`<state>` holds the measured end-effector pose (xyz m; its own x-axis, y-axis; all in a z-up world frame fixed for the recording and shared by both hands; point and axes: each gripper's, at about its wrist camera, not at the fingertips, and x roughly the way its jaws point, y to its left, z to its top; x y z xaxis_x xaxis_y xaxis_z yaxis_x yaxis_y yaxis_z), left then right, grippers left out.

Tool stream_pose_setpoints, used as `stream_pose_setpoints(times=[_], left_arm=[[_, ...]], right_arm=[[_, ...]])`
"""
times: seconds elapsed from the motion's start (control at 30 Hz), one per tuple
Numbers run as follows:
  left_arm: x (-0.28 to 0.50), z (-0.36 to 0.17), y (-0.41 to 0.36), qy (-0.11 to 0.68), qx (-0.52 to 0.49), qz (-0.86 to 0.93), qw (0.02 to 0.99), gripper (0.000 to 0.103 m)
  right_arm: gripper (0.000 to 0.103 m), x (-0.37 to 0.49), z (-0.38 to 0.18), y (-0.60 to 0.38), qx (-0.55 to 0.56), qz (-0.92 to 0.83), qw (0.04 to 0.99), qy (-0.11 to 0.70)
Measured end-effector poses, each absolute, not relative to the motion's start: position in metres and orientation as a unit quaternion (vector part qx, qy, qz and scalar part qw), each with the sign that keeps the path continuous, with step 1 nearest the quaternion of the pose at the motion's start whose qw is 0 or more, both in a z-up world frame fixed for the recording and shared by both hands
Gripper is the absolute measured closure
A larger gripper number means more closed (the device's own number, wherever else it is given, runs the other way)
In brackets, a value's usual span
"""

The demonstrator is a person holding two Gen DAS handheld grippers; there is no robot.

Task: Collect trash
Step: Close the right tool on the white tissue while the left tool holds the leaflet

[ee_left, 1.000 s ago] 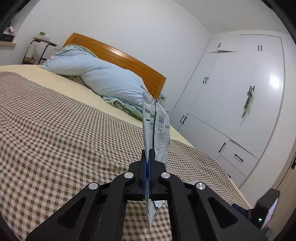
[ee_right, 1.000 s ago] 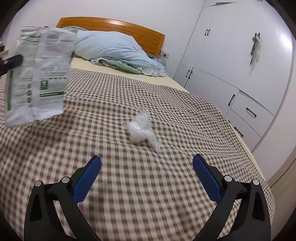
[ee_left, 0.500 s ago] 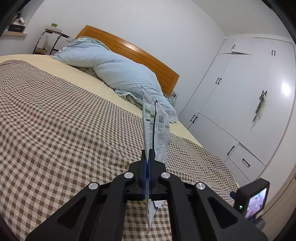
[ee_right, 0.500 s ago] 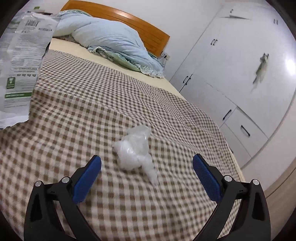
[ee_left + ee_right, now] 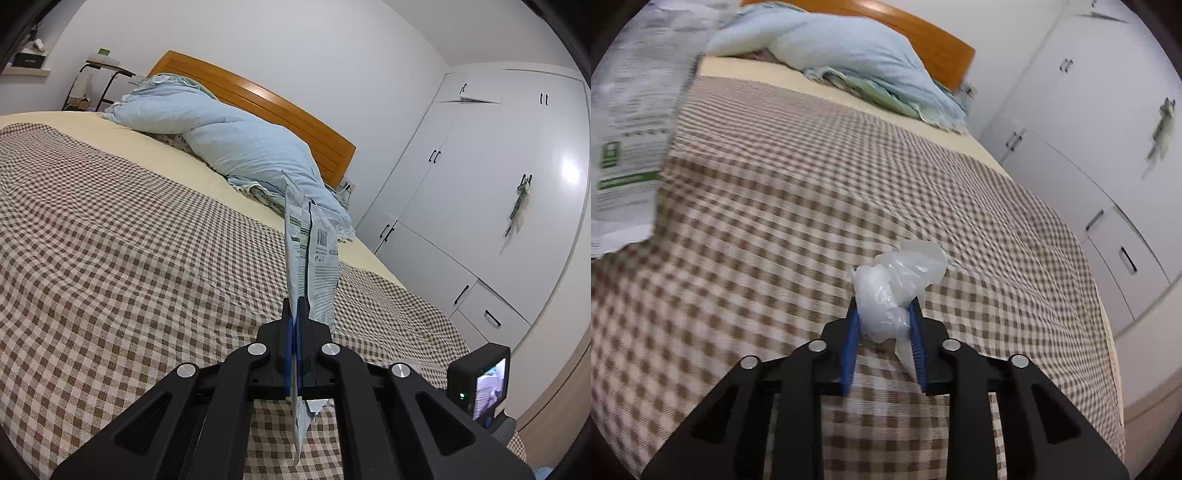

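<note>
While the left gripper [image 5: 295, 325] stays out of the action, its jaws pinched flat on a printed wrapper [image 5: 312, 251] that stands edge-on and upright above the checked bedspread [image 5: 110, 258], the work sits with the right gripper [image 5: 884, 325]. Its blue pads have just been closing, and they now sit narrow against a crumpled clear plastic bag [image 5: 890, 288] caught between them. Seen from the right wrist, the bag starts in the gap between the pads and bulges out toward twelve o'clock, with a looser flap reaching toward one o'clock, so its long axis runs roughly along the line the tongs point. A thin tail of film hangs down by the right-hand pad [image 5: 916, 332]. The bag appears to rest on the bedspread or just above it; which cannot be told. The same wrapper [image 5: 628, 129] shows large at about ten o'clock in this view, well apart from the bag, so the right hand is plainly the nearer one. Judging from this, the grasp looks made and the coming move is probably a lift; the soft film may slip, since only its near end is squeezed
</note>
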<state>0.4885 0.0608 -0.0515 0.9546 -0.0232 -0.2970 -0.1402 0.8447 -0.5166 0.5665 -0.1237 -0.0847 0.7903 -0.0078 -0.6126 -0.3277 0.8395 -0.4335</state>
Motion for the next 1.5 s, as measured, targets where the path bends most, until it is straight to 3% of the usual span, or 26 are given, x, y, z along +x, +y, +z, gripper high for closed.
stream_pose_setpoints(times=[0.47,0.9,1.5], left_arm=[[0.481,-0.048,0.062,0.143,-0.284,0.024,0.948,0.103],[0.469,-0.048,0.057,0.153,-0.269,0.019,0.951,0.103],[0.444,-0.043,0.044,0.147,-0.228,0.014,0.962,0.103]], right_arm=[[0.08,0.5,-0.068,-0.118,-0.282,0.043,0.938,0.195],[0.08,0.471,-0.051,-0.155,-0.185,0.032,0.962,0.197],[0.08,0.446,-0.051,-0.151,-0.193,0.04,0.962,0.19]])
